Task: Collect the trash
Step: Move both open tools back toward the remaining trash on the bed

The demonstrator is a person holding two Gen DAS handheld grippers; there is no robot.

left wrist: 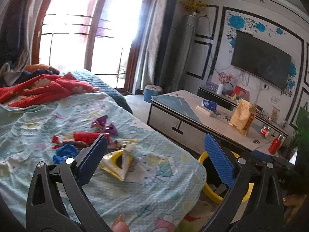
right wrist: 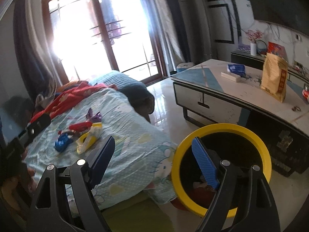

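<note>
Currently both claws spread wide, holding nothing: left gripper (left wrist: pixel 154 148), right gripper (right wrist: pixel 152 150). Wrappers (left wrist: pixel 85 137) cluster mid-left on the bedsheet (left wrist: pixel 154 189), red one lying lengthwise left-right. Yellow-rimmed bin (right wrist: pixel 264 152) lower right beside bed edge, floor open beyond.

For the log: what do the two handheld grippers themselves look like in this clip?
Both look alike. The left gripper and right gripper have black plastic arms with triangular cutouts and silver pivot pins, each ending in flat rectangular blue fingers with a finely ribbed face. No cables or markings show. A bare fingertip shows at the left view's bottom edge.
</note>
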